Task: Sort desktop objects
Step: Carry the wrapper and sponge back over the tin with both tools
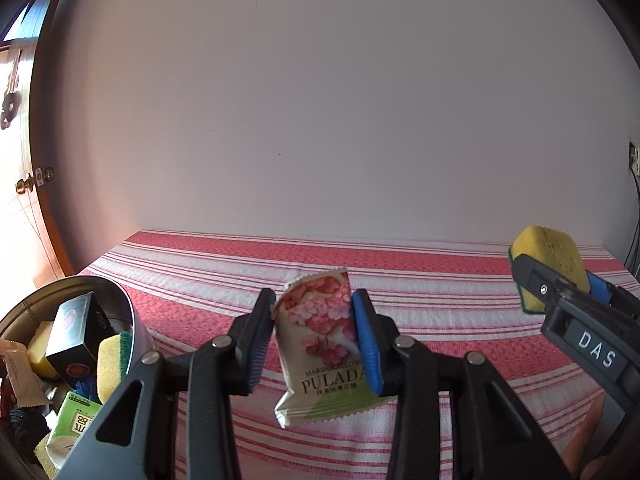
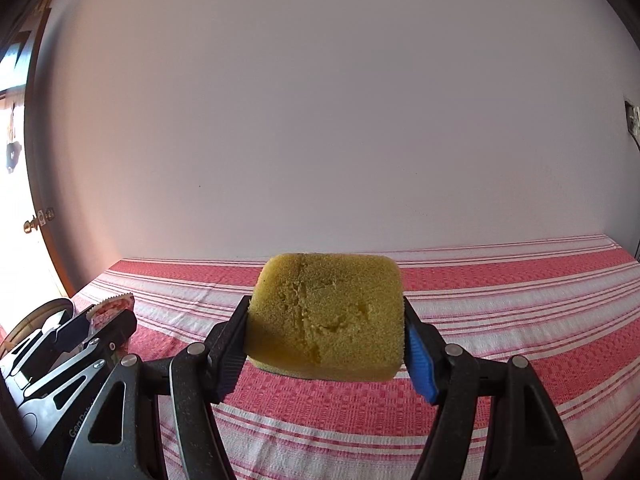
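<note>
My left gripper is shut on a marshmallow packet with pink flowers, held above the striped cloth. In the right wrist view the same packet shows at the far left, pinched in the left gripper. My right gripper is shut on a yellow sponge with a green underside, lifted off the cloth. From the left wrist view that sponge and the right gripper hang at the right edge.
A round metal tin at the lower left holds a black box, sponges, a green packet and other items. The red-and-white striped cloth covers the table, backed by a plain wall. A door is on the left.
</note>
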`<state>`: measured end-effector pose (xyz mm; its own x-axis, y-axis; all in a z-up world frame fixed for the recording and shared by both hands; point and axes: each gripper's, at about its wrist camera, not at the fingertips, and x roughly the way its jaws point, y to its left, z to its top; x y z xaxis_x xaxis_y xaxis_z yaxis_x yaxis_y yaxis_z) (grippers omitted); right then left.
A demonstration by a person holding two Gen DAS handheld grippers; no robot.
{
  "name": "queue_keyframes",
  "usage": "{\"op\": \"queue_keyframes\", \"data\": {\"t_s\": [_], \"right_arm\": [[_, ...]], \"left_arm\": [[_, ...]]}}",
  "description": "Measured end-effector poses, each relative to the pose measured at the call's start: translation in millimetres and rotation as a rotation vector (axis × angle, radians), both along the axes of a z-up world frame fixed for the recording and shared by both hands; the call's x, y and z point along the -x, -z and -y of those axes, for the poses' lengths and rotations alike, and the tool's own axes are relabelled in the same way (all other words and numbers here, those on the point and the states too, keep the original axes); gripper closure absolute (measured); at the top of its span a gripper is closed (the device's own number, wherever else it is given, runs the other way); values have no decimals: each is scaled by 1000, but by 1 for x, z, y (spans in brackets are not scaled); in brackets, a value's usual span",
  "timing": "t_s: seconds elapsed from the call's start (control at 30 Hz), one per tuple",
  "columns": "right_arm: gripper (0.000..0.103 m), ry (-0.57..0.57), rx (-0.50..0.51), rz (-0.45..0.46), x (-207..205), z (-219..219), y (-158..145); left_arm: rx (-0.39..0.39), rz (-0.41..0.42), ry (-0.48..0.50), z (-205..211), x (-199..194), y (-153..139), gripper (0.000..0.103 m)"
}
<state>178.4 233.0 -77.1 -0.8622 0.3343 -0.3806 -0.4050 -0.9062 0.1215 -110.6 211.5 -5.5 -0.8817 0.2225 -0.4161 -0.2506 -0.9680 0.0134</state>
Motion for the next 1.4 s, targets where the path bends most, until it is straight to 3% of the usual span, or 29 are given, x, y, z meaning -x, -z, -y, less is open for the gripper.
{"op": "queue_keyframes", "data": {"t_s": [0.43, 0.83, 1.1, 1.4], "right_arm": [[33, 20, -67, -54, -9, 17, 0], [33, -40, -94, -72, -38, 33, -3], [33, -109, -136, -73, -49, 38, -6], [33, -170, -124, -79, -59, 33, -7]], "left_arm": [[-16, -2, -3, 10, 2, 6, 64], [-28, -4, -7, 30, 11, 14, 64], [-78, -68, -42, 62, -15, 9, 64], [-80, -106, -73, 73, -36, 5, 64]]}}
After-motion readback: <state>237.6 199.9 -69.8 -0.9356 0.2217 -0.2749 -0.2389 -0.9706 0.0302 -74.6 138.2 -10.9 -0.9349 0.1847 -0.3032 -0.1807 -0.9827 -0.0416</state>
